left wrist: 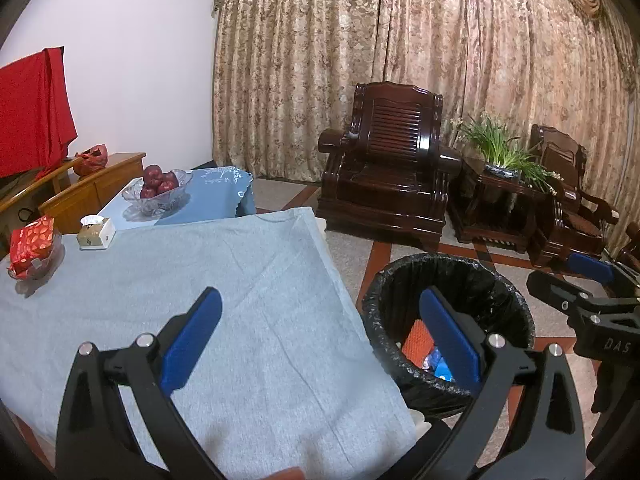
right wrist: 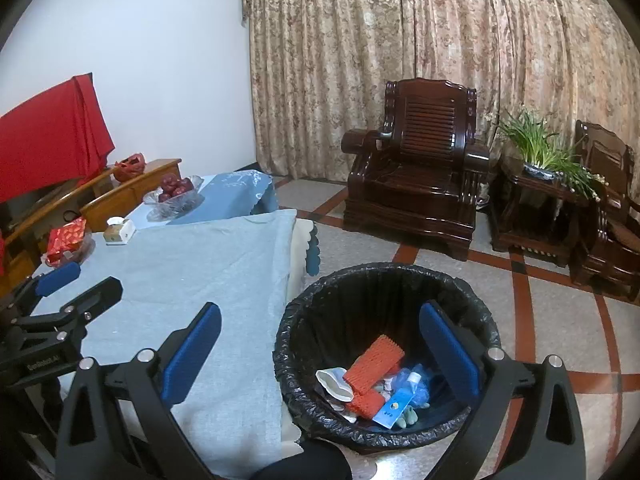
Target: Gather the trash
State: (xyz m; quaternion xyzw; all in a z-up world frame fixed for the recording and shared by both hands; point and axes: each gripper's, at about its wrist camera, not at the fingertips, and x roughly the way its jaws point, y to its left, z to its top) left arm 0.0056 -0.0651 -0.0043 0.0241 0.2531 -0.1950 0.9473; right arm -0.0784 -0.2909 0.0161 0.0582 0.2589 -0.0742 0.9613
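Left gripper (left wrist: pixel 320 336) spread wide, nothing between the pads, above the edge of the grey cloth (left wrist: pixel 168 300) beside the bin (left wrist: pixel 516 312). Right gripper (right wrist: pixel 320 344) likewise wide apart and empty, over the bin's rim. Trash all inside the black-lined bin: orange foam net (right wrist: pixel 374 364), white wrapper (right wrist: pixel 334 382), blue packet (right wrist: pixel 394 408). Farther back on the cloth: tissue box (left wrist: pixel 96 234), red packet in a dish (left wrist: pixel 30 246), apples in a glass bowl (left wrist: pixel 158 186).

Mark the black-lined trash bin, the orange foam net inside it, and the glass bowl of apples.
black-lined trash bin (right wrist: pixel 404 274): right wrist view, far rim.
orange foam net (right wrist: pixel 374 364): right wrist view, middle.
glass bowl of apples (left wrist: pixel 176 192): left wrist view, right wall.
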